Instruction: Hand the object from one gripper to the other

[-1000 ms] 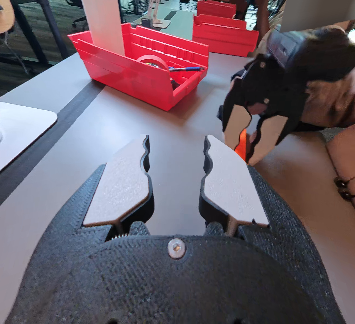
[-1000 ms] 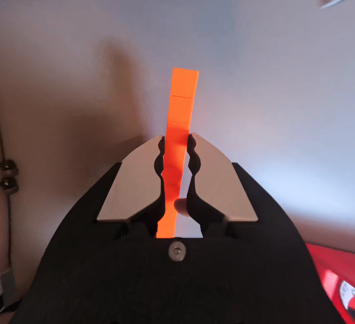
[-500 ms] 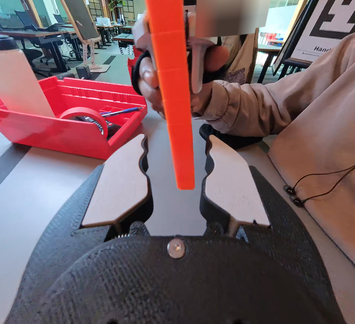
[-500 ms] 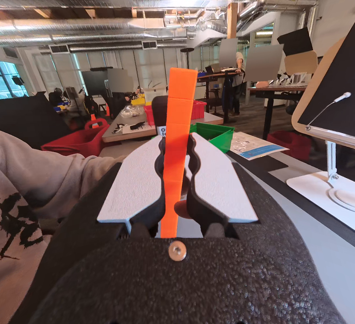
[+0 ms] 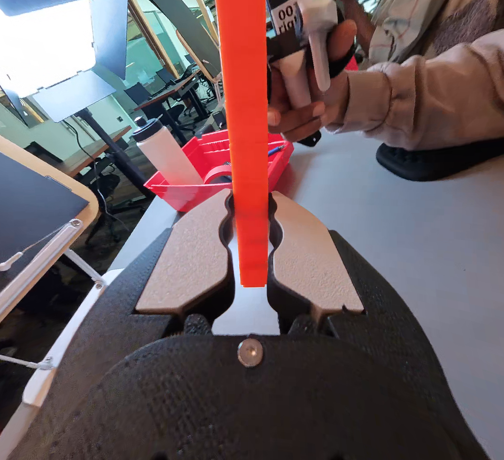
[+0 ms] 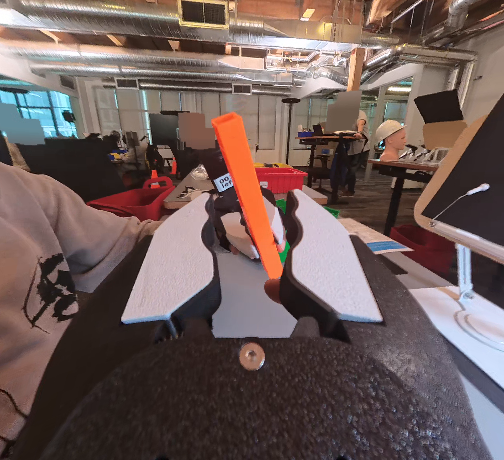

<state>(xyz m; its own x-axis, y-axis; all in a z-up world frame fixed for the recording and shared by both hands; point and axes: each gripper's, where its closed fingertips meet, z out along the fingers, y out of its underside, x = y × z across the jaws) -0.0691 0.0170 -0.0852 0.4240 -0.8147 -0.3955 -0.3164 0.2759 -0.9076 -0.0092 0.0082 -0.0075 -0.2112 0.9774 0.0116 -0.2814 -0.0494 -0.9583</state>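
A long orange bar [image 5: 242, 78] made of joined segments stands upright above the grey table [image 5: 409, 256]. My left gripper [image 5: 251, 198] is shut on its lower part, with both pads pressed to its sides. The bar's top runs out of the left wrist view. In the right wrist view the bar [image 6: 245, 187] leans left between the spread fingers of my right gripper [image 6: 249, 196], which is open. Its near end touches the inner edge of the right finger [image 6: 321, 256]. Beyond it, the left gripper's pads [image 6: 231, 228] clamp the bar.
A red bin [image 5: 191, 193] holds a white bottle [image 5: 166, 155], a tape roll [image 5: 218, 176] and a pen [image 5: 276, 151]. A hand [image 5: 300, 108] holds the right gripper's handle. A black pad [image 5: 436, 160] lies at the right. A dark board on a white stand [image 6: 463, 201] stands beside the table.
The left gripper has closed on the orange bar. The right gripper, shut on the bar before, has opened, and the bar now leans between its fingers.
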